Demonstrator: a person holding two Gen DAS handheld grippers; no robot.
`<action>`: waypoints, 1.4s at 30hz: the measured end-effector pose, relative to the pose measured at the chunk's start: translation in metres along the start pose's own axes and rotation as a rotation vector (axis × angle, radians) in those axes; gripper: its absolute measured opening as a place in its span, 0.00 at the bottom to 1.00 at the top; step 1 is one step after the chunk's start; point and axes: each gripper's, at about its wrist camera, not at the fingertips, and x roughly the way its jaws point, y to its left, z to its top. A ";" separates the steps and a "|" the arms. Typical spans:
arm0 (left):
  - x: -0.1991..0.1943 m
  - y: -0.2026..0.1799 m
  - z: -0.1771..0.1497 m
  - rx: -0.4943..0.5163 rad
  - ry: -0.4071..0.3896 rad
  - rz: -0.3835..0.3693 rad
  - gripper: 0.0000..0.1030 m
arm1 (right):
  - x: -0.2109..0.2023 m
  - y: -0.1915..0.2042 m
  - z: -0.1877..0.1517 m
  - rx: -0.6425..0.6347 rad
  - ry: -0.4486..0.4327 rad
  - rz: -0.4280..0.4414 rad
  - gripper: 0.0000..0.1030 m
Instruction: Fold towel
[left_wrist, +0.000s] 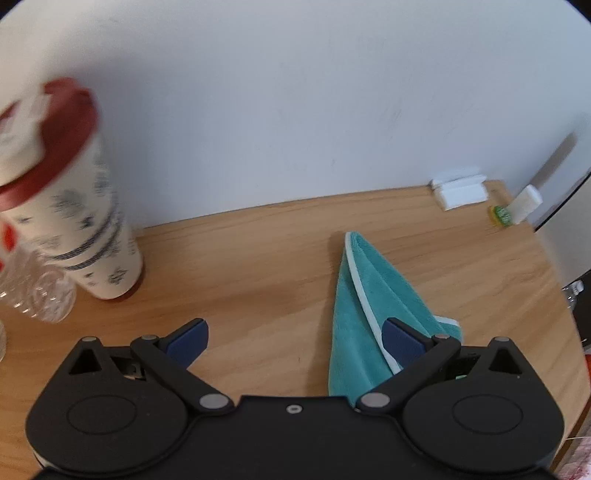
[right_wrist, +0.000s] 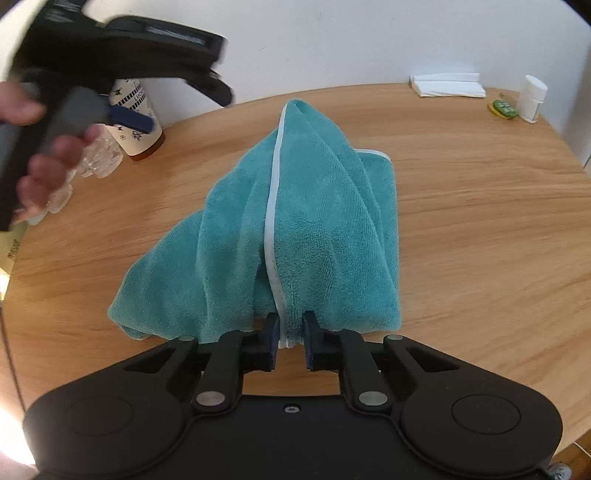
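Left wrist view. The left gripper stands with its jaws spread wide and nothing between the blue pads; it hangs above a round wooden table with a light oak grain. The teal towel, edged in white, lies bunched in a narrow wedge on the right half of the tabletop, its tip pointing toward the wall; the right-hand pad overlaps it in the picture, though contact cannot be judged. At the left edge stand a cream paper cup with a red lid and dark printed pattern, blurred, and just beside it a clear plastic bottle. At the far right rim lie a white folded napkin stack, a small green-and-yellow object and a white vial. The wall is plain, matt white.

Right wrist view. The right gripper is closed narrowly on the white hem of the towel, which rises from the pinch point and drapes in folds toward the table centre. The table curves away on all sides. Upper left, a hand grips the handle of the other gripper, blurred. Behind it stand the cup and bottle; the napkins, green object and vial lie far right.
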 end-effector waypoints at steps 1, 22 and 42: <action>0.010 -0.002 0.004 -0.012 0.018 -0.006 1.00 | -0.002 -0.003 0.001 -0.007 0.000 0.014 0.14; 0.095 -0.044 0.031 0.048 0.045 0.036 0.61 | -0.016 -0.062 0.005 -0.037 0.057 0.151 0.13; 0.009 0.011 -0.014 -0.046 -0.061 0.064 0.13 | -0.030 -0.090 0.011 -0.056 -0.021 0.086 0.13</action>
